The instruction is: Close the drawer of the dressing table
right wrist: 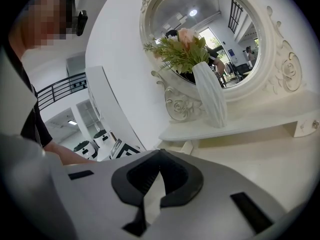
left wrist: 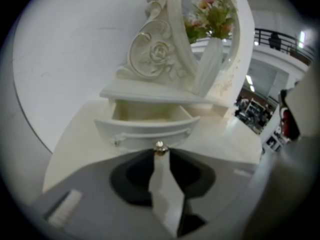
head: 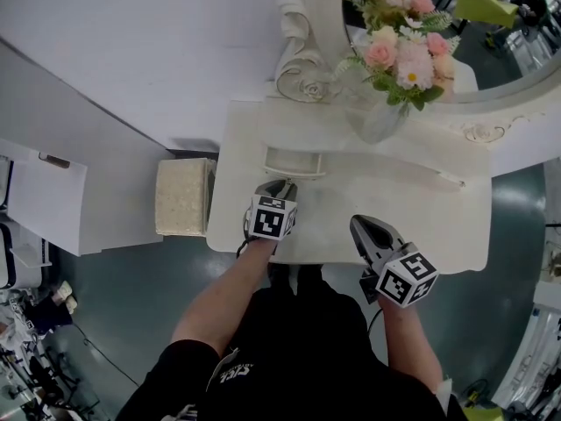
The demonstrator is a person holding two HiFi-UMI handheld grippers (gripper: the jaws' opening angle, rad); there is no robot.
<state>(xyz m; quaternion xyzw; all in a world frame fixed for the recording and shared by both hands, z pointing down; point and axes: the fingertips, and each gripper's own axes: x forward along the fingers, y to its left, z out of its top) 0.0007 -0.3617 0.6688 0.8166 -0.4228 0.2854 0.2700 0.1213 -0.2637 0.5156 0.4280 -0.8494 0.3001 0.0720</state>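
Observation:
The white dressing table (head: 438,226) has a small drawer (head: 294,161) under its raised shelf, and the drawer stands pulled out. In the left gripper view the drawer (left wrist: 145,129) shows its empty inside, a curved front and a small gold knob (left wrist: 160,146). My left gripper (left wrist: 160,153) points down at the drawer front with its tips pinched at that knob. In the head view the left gripper (head: 277,186) touches the drawer front. My right gripper (head: 358,223) hovers over the tabletop to the right, shut and empty, its tips (right wrist: 158,156) meeting.
A vase of pink flowers (head: 390,103) stands on the shelf before the oval mirror (head: 508,60). A beige padded stool (head: 182,196) sits left of the table. A white cabinet (head: 48,200) stands further left. The floor is dark grey.

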